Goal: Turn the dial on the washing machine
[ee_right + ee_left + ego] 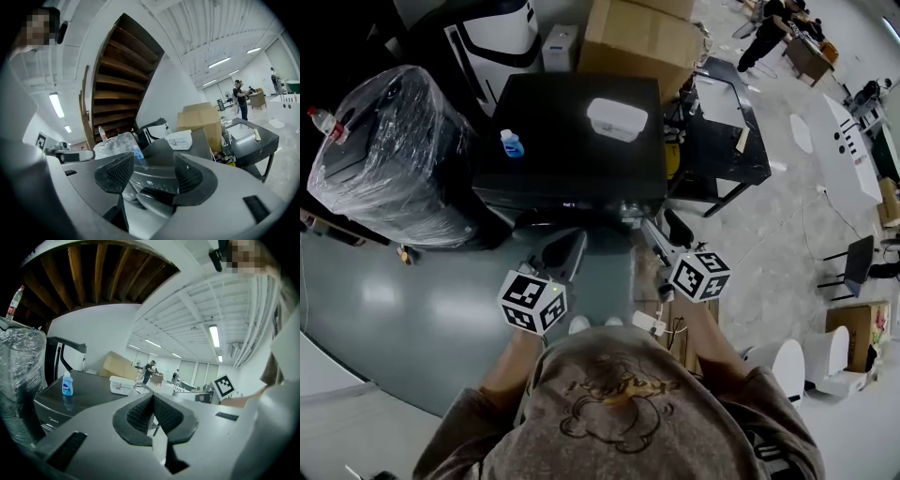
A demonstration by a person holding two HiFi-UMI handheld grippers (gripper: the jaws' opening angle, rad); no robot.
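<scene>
The right gripper (152,172) is hovering with jaws spread wide and empty, framing the washing machine's (553,112) control panel (157,182) just ahead; its dial is too unclear to pick out. The left gripper (153,405) is pressing its jaws together on nothing, near the machine's front.

The left gripper (153,400), its ribbed jaws pressed together with nothing between them, faces the dark top of a washing machine (91,391). 2 things stand apart on that top: a blue bottle (67,386) and a white box (121,385). A plastic-wrapped bundle (18,380) fills the far left.
</scene>
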